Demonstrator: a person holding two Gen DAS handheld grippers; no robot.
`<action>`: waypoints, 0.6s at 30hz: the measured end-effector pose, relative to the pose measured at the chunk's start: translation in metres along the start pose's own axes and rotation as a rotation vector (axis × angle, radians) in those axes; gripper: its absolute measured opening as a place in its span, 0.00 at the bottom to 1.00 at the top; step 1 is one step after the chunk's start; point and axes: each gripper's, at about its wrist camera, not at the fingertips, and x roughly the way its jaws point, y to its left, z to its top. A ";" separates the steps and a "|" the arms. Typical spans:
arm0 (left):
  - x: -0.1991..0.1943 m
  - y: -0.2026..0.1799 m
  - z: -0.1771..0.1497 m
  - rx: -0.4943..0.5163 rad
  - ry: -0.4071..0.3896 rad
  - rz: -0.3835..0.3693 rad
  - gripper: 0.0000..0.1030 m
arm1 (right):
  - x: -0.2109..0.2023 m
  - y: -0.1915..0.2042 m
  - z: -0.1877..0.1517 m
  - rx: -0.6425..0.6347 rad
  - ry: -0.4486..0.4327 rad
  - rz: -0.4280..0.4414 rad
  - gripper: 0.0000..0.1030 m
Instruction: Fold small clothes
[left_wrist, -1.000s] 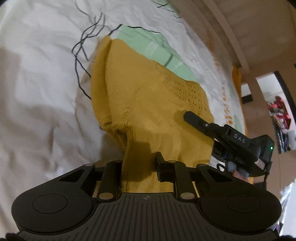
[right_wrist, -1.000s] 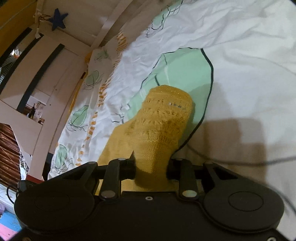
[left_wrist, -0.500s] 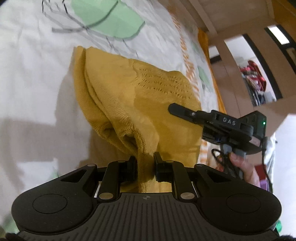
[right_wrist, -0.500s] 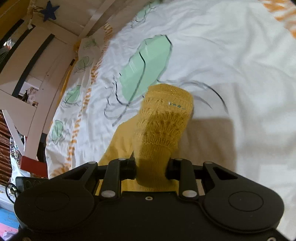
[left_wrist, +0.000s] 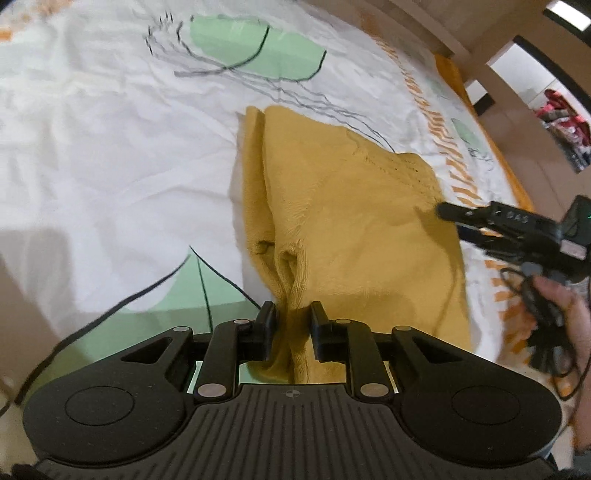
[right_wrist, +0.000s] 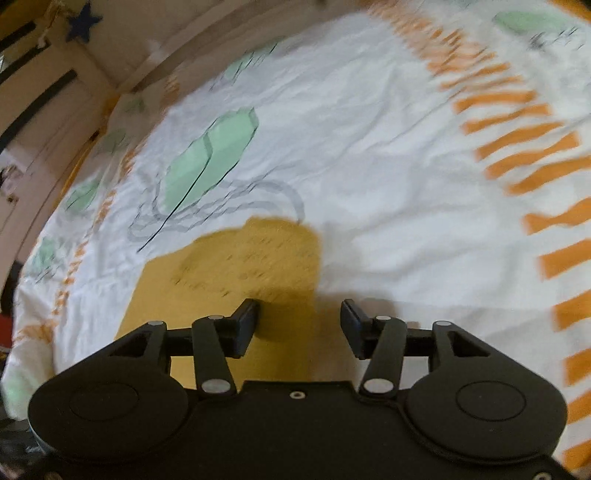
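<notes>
A mustard-yellow knit garment (left_wrist: 351, 229) lies folded on the white printed bedsheet (left_wrist: 110, 147). My left gripper (left_wrist: 293, 317) pinches a bunched near edge of it; its jaws are easing open, with the cloth still between the pads. In the right wrist view the garment (right_wrist: 236, 266) lies flat on the sheet. My right gripper (right_wrist: 299, 317) hovers over its near corner with jaws opening wide, nothing pressed between them. The left wrist view shows the right gripper (left_wrist: 443, 212) at the garment's right edge, with a hand (left_wrist: 569, 314) holding it.
The sheet (right_wrist: 369, 166) carries green leaf prints and an orange striped border near its edges. A wooden bed frame (left_wrist: 406, 22) runs along the far side. A blue star (right_wrist: 83, 22) hangs on the wall at upper left.
Both grippers swept the garment across the sheet. The right gripper let go of the knit fold it held, and its jaws spread. The cloth now lies flat instead of hanging.
</notes>
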 end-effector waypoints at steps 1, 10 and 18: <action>-0.005 -0.005 -0.007 0.010 -0.020 0.027 0.20 | -0.007 -0.001 -0.001 -0.010 -0.024 -0.022 0.57; -0.049 -0.049 -0.024 0.098 -0.261 0.335 0.23 | -0.072 0.025 -0.025 -0.178 -0.254 -0.136 0.79; -0.067 -0.067 -0.035 0.110 -0.284 0.376 0.27 | -0.107 0.055 -0.066 -0.188 -0.300 -0.150 0.93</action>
